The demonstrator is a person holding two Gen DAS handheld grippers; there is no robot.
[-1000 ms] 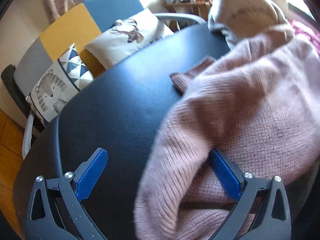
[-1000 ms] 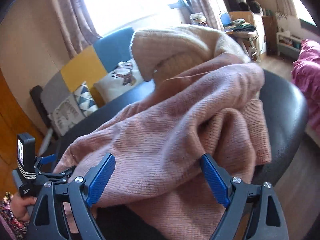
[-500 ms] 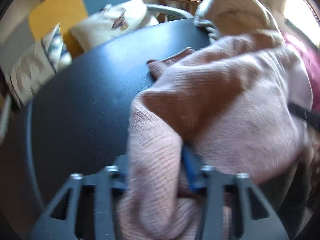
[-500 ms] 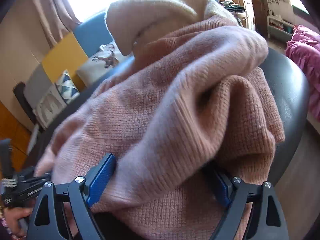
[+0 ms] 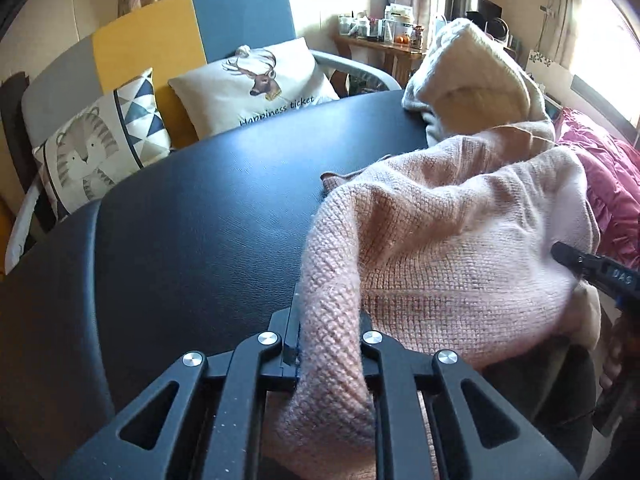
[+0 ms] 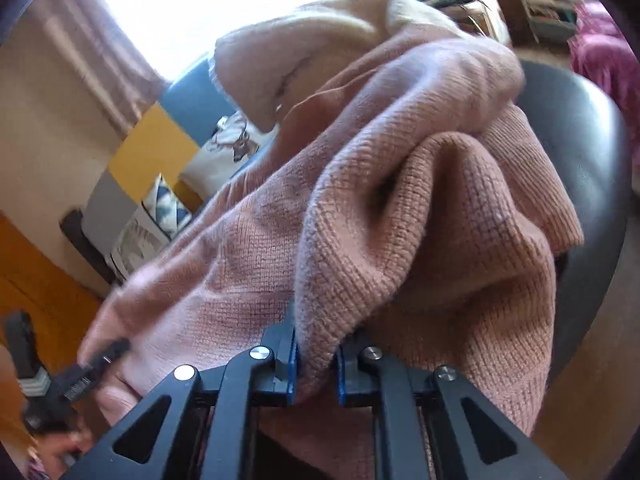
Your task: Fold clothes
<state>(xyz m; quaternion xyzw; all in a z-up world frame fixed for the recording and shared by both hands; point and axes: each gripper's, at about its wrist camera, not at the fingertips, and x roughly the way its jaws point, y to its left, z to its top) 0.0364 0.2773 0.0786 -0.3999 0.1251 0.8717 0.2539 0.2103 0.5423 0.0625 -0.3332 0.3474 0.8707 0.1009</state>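
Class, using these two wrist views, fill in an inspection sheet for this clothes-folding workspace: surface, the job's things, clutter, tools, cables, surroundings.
Surface: dark table, its left part bare.
Job's things: pink knit sweater bunched on the table; cream knit garment heaped behind it.
Clutter: nothing seen on the table besides the clothes.
Tools: left tool has just been closing and pinches a sweater fold; right tool has just been closing and pinches another fold.
Cables: nothing seen.
Surroundings: sofa with deer cushion and tiger cushion; magenta fabric at right; crowded wooden shelf beyond.
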